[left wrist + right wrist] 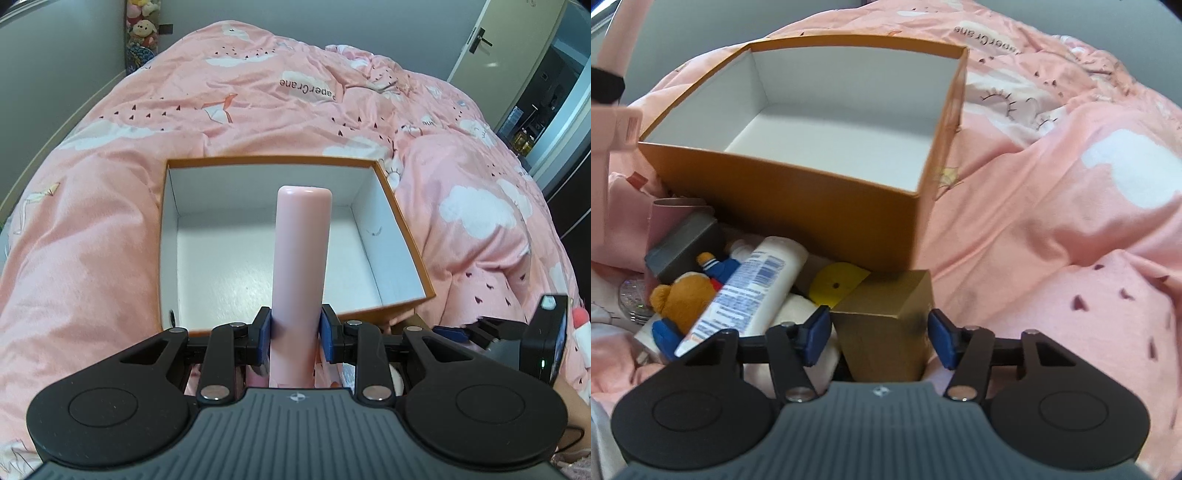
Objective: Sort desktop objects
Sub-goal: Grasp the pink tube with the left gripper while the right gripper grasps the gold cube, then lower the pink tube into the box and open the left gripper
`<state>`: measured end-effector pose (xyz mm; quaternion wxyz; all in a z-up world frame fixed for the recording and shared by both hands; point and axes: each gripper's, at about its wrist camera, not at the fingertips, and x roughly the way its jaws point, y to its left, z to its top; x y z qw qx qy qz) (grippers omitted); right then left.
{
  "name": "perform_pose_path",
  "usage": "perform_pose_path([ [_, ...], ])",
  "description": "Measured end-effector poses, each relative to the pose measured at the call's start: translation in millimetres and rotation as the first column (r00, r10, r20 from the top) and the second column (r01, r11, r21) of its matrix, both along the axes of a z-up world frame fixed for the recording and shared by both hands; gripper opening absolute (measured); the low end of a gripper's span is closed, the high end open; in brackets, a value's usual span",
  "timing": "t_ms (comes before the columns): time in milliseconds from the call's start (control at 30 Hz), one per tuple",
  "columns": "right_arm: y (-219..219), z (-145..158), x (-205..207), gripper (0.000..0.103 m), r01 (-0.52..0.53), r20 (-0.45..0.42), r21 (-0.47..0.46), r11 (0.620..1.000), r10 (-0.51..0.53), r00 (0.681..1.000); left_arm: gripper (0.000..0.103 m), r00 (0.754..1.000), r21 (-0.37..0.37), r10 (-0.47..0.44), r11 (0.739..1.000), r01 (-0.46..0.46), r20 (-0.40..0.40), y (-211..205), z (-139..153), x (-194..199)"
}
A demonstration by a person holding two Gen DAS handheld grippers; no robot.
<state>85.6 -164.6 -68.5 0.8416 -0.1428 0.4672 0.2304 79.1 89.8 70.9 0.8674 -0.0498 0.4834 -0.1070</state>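
Pink tube (301,258) stands clamped in the left gripper (295,328), above the orange box (402,221) on the bed (110,221). The right gripper (879,338), jaws spread, straddles a gold box (886,317) without touching, beside a white bottle (750,288) and teddy (683,295).

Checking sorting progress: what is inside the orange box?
The orange box shows only its bare white floor and walls. In the left wrist view, the pink tube covers a strip of floor.

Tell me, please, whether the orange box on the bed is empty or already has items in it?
Empty. The orange box shows only bare white floor and walls in both views; the pink tube is clamped in the left tongs, not inside.
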Motion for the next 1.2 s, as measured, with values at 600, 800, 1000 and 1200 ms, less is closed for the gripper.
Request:
perform_pose_path([
  [600,-52,82,26,0.050,0.055,-0.087,0.312,0.949,-0.029,0.996,0.031,0.998,0.148,-0.032,0.988,0.039,-0.052,7,8,105],
  [800,-20,122,54,0.049,-0.070,-0.004,0.413,0.908,0.079,0.997,0.031,0.985,0.210,-0.036,0.975,0.072,-0.170,4,-27,137],
  [1000,40,94,98,0.049,-0.135,-0.048,0.372,0.918,0.165,0.985,0.031,0.963,0.214,0.010,0.976,0.050,-0.268,13,-70,158],
  [1200,76,58,126,0.049,-0.152,-0.137,0.329,0.932,0.207,0.969,0.031,0.939,0.278,0.041,0.959,0.059,-0.341,11,-108,177],
])
